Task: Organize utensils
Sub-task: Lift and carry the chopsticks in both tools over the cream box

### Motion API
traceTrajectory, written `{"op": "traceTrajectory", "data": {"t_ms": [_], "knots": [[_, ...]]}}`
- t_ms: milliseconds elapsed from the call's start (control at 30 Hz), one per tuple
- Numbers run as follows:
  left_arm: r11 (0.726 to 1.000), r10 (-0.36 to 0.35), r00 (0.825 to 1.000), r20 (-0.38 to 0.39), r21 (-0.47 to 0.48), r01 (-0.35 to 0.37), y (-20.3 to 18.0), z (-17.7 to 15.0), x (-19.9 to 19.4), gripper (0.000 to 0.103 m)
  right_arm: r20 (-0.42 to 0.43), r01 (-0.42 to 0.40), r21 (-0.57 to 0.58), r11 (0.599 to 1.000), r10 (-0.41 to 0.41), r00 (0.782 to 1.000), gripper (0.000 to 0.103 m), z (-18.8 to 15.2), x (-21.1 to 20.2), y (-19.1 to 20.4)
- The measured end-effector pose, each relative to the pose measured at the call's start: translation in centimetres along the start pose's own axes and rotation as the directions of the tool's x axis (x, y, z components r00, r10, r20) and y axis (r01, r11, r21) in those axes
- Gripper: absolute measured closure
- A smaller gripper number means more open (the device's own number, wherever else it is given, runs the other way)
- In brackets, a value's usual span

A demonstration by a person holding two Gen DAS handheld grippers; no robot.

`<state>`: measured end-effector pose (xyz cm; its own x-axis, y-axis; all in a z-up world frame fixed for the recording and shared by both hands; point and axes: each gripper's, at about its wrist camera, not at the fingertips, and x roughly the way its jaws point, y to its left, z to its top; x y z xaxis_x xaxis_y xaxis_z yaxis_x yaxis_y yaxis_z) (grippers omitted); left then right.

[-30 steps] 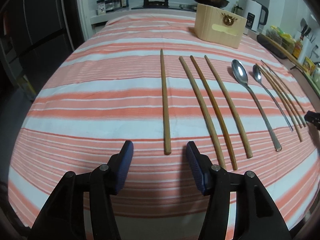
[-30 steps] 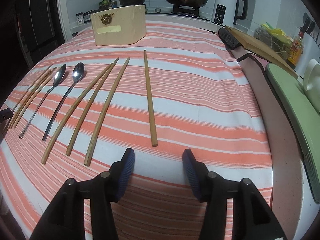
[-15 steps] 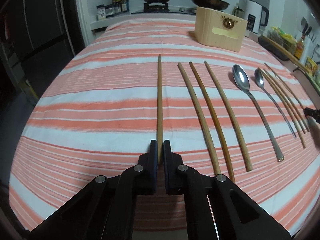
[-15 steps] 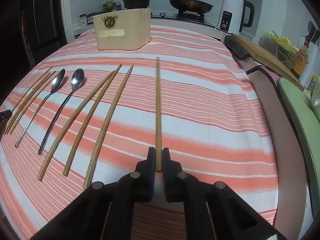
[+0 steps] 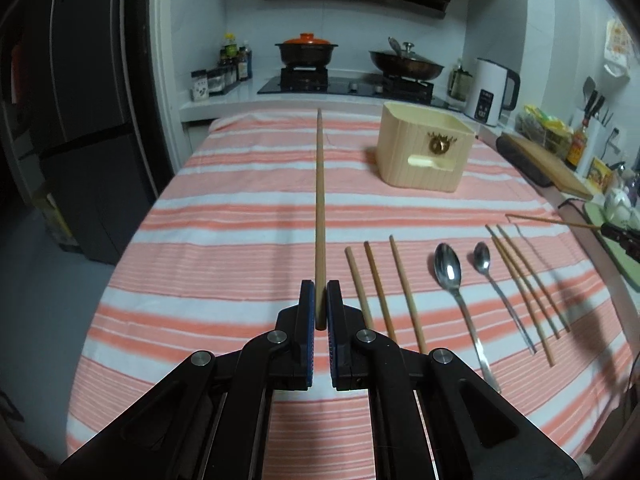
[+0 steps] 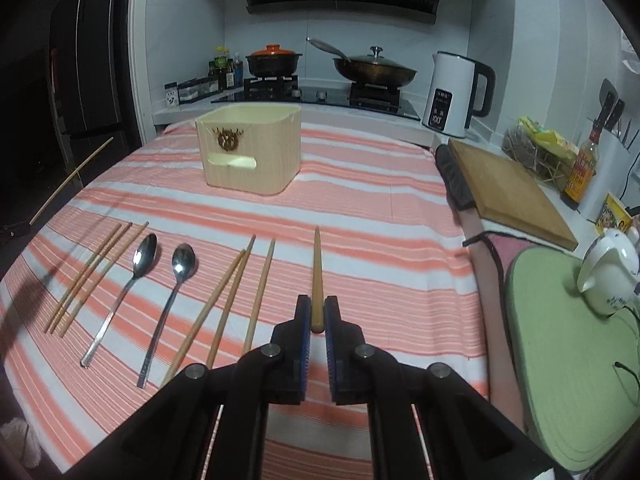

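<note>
- Left gripper (image 5: 320, 300) is clamped on the butt end of one long wooden chopstick (image 5: 320, 208). The stick is off the striped tablecloth (image 5: 240, 240) and points toward the stove.
- Right gripper (image 6: 317, 312) is clamped the same way on a second chopstick (image 6: 317, 276), also lifted clear.
- Both grips sit at the very end of a long stick. I judge any swing could lever it in the pads, so it droops or twists out.
- The cream utensil box (image 6: 256, 160) stands at the far end of the cloth, open top facing up. I take it as the target; the task doesn't say so.
- Risk at the drop: a tip coming in low hits the box wall and shoves it, or the stick pivots out of the grip.
- The two sticks point toward the same area. In the left view the right-hand stick already crosses in from the right edge, so they could clash over the box.
- Still on the cloth: three thick chopsticks (image 5: 384, 292), two spoons (image 5: 452, 280), three thin chopsticks (image 5: 524, 280). A low pass could scatter them.
</note>
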<state>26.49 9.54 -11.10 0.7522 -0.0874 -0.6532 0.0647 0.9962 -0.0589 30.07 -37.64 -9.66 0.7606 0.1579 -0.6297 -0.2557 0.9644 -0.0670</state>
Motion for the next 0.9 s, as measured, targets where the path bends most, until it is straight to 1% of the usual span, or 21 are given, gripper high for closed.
{"op": "traceTrajectory", "data": {"t_ms": [167, 367, 633, 900], "knots": [[1.0, -0.008, 0.999, 0.051, 0.007, 0.008, -0.1, 2.2, -1.2, 0.099, 0.093, 0.017, 0.003, 1.0, -0.018, 0.996, 0.096, 2.8, -2.7, 0.1], [1.0, -0.017, 0.995, 0.1, 0.007, 0.017, -0.2, 4.0, -2.3, 0.099, 0.16, 0.015, 0.011, 1.0, -0.016, 0.987, 0.096, 4.8, -4.8, 0.5], [1.0, -0.023, 0.988, 0.152, 0.001, 0.023, -0.5, 5.3, -2.9, 0.1, 0.204, 0.003, 0.005, 1.0, -0.004, 0.979, 0.096, 5.6, -6.6, 1.4], [0.997, 0.023, 0.984, 0.179, 0.071, -0.036, -2.7, 6.8, -3.9, 0.1, 0.238, -0.029, 0.007, 1.0, 0.026, 0.971, 0.096, 6.4, -7.9, 1.7]]}}
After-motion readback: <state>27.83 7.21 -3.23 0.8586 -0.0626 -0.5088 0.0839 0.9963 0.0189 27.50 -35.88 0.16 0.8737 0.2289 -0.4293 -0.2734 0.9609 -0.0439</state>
